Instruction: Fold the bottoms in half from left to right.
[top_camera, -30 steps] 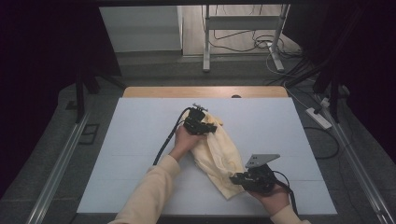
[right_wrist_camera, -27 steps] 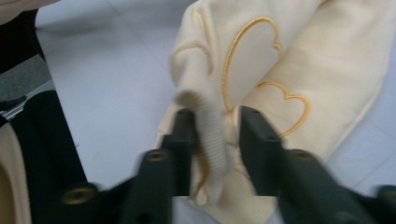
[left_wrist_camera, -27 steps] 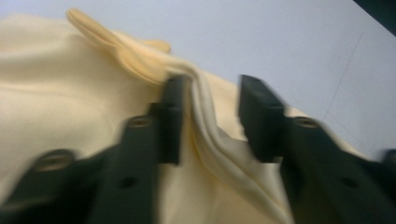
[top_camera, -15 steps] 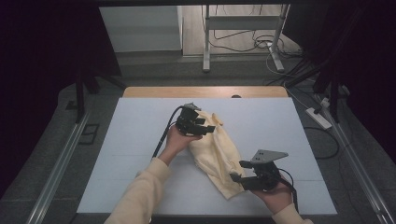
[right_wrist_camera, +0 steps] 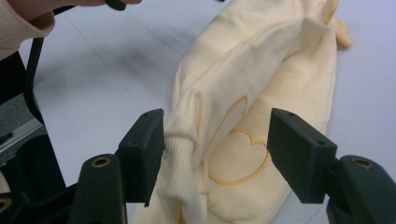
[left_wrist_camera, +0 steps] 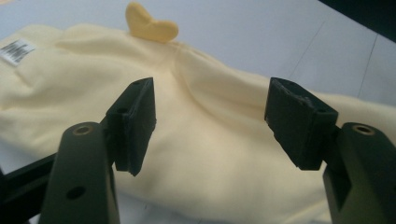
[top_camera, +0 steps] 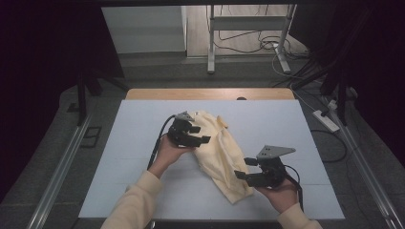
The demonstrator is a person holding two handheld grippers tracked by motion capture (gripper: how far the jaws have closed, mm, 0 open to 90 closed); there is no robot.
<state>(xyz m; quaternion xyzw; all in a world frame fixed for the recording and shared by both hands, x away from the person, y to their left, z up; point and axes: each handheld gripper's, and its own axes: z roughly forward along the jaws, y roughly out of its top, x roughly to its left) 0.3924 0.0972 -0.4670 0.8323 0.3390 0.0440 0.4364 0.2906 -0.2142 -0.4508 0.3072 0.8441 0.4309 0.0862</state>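
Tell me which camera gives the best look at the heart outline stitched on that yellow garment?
The right gripper view: the heart outline sits close between the open right claw. The high view and left gripper view give the garment without it legible.

Open white bench (top_camera: pixel 133 191) is seen on every side of the pale yellow garment (top_camera: pixel 220 157), widest to the left and along the far edge, so those stretches can be crossed without anything in the way. The middle is taken up by the garment itself, lying in a diagonal heap between the left gripper (top_camera: pixel 204 139) at its upper end and the right gripper (top_camera: pixel 240 175) beside its lower end. The black cable (top_camera: pixel 160 138) trailing from the left gripper is laid across the bench to the garment's left, and seems, at this small size, to rest on the surface.
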